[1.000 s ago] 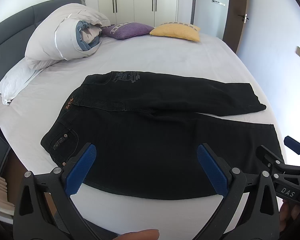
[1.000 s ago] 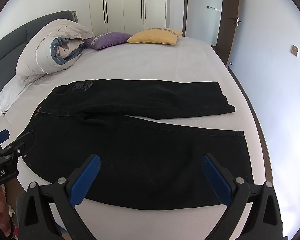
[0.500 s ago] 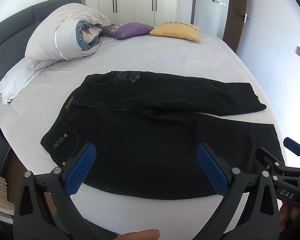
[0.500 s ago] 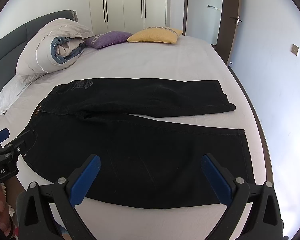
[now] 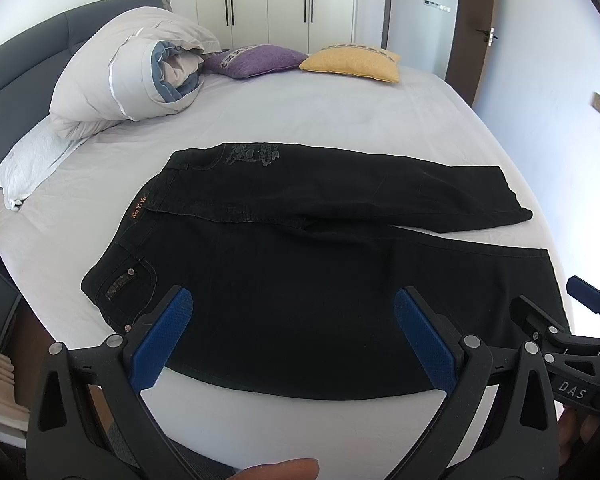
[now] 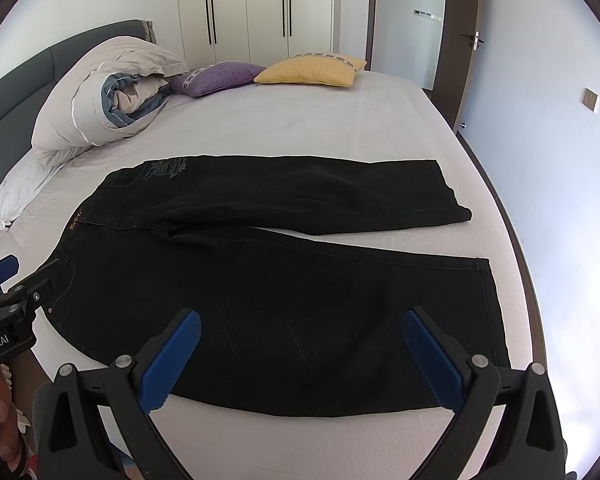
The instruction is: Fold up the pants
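Black pants [image 5: 300,256] lie flat on the white bed, waistband to the left, two legs spread apart toward the right; they also show in the right wrist view [image 6: 284,280]. My left gripper [image 5: 296,336] is open and empty, held above the near edge of the near leg. My right gripper [image 6: 300,356] is open and empty, above the near leg further right. Each gripper shows at the edge of the other's view: the right one [image 5: 588,312], the left one [image 6: 4,276].
A rolled duvet [image 5: 132,80], a white pillow [image 5: 32,160], a purple cushion [image 5: 256,60] and a yellow cushion [image 5: 352,64] lie at the far side of the bed [image 5: 320,120]. A grey headboard is left. Wardrobes and a door stand behind.
Both grippers have drifted very slightly; the pants lie as before and both grippers stay open.
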Motion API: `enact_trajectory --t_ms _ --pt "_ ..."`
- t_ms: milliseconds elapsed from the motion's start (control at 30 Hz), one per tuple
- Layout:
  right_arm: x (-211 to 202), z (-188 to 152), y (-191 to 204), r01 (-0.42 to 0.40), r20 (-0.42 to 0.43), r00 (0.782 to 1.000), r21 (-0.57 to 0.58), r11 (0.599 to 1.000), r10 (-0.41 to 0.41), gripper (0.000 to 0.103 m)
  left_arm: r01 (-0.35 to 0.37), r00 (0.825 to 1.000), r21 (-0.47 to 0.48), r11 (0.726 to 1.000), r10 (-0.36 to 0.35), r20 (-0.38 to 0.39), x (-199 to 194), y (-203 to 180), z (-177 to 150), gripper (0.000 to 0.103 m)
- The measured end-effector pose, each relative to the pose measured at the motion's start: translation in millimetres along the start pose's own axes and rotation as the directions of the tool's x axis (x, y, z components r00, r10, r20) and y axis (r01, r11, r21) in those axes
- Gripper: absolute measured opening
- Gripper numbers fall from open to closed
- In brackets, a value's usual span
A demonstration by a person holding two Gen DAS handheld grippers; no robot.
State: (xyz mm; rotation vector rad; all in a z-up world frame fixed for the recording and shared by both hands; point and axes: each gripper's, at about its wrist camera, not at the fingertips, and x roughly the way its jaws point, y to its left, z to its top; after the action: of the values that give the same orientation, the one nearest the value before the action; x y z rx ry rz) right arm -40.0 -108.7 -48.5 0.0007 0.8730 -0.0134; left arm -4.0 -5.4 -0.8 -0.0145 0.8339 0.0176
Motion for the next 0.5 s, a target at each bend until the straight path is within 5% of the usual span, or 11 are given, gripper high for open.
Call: enact_trajectory --t_ms 500 --pt "0.7 -1.3 0.0 0.000 0.000 1.000 0.001 1.000 0.000 0.103 0.001 1.000 0.003 1.000 -0.001 0.003 1.3 -0.1 0.6 0.103"
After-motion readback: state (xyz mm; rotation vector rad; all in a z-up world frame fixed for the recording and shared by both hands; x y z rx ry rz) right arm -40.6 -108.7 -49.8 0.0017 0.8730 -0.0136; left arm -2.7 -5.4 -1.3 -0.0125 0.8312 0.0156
